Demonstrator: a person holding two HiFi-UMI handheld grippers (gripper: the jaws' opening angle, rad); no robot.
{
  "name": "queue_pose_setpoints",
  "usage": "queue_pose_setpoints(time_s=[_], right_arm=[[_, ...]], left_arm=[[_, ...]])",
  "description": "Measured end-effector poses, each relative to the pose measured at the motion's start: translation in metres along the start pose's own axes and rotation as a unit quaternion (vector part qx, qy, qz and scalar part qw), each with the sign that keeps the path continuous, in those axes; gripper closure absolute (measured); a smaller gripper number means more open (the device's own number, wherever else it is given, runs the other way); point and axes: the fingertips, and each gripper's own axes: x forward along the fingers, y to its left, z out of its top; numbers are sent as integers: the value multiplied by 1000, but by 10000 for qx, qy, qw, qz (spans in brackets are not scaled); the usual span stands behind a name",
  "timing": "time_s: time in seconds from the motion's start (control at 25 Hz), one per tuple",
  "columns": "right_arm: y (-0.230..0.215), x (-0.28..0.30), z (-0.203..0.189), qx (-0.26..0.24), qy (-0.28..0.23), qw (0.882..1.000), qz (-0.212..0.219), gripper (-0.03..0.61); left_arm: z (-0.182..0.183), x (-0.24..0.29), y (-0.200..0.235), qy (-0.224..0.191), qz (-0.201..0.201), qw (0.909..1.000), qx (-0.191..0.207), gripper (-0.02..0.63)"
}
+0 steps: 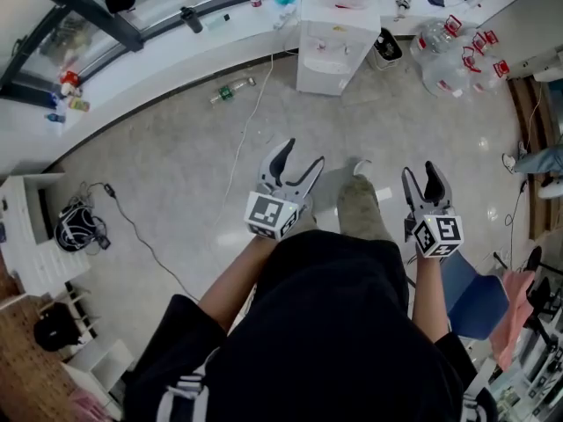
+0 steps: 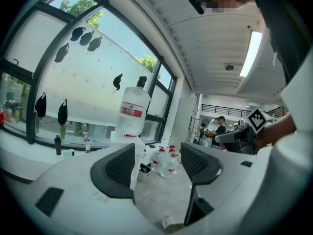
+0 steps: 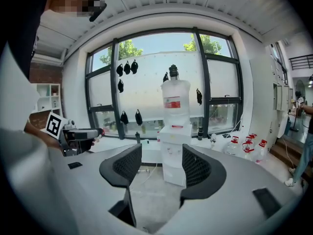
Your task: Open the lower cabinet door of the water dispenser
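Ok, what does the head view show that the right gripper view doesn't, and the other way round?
Only the head view: a blue chair, a tangle of black cables on the floor, and the wearer's black top. Only the right gripper view: the trees beyond the window and the ceiling. Both: the white water dispenser, its lower door apparently closed, the spare water jugs beside it, and the left gripper.

The white water dispenser (image 3: 172, 141) stands upright on the floor (image 3: 151, 192) by the white ledge (image 1: 158, 60), a clear bottle (image 3: 175, 102) on top, its lower cabinet door (image 3: 171, 170) shut
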Motion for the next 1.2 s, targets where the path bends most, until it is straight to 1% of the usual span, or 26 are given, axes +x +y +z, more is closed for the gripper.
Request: queue_pose_setpoints(time_s=[0.12,0.36,0.44,0.56,0.64,0.72,0.8,0.88,1.0,1.12,1.2], right_arm=[[-4,16,2,-71,-50,9998,169,350],[-24,71,8,-13,-129,9981,606,350],[-36,93,12,4,-190,9968,776,350],[-63,132,19,54,-188,9946,1022,350],[-82,154,28,-13,-167,9932,1150,350],[-100,173,37,-184,-139,9918,1253,350],[-118,190,42,-252,-115,9913,1287,350],[-140,203,41,-191,-85,9914,1288,350],[-168,224,28,-139,16,9916,1288,350],[-173,243,0,96,198,9912,1306,350],[-177,258,-11,283,310,9898,1363,350]], left_arm=[[-1,1,2,-20,104,9999,31,341],[-1,20,17,33,554,9984,-48,341],[-1,35,20,121,705,9974,-1,341],[1,73,23,329,875,9956,65,341],[3,106,18,404,832,9957,-56,341],[5,140,9,400,676,9968,-129,341],[9,171,2,297,566,9978,-172,341],[13,198,-6,211,524,9981,-247,341],[11,230,-11,353,534,9979,-141,341],[-6,236,-5,651,530,9964,-152,341],[-11,247,0,695,453,9964,-186,341]])
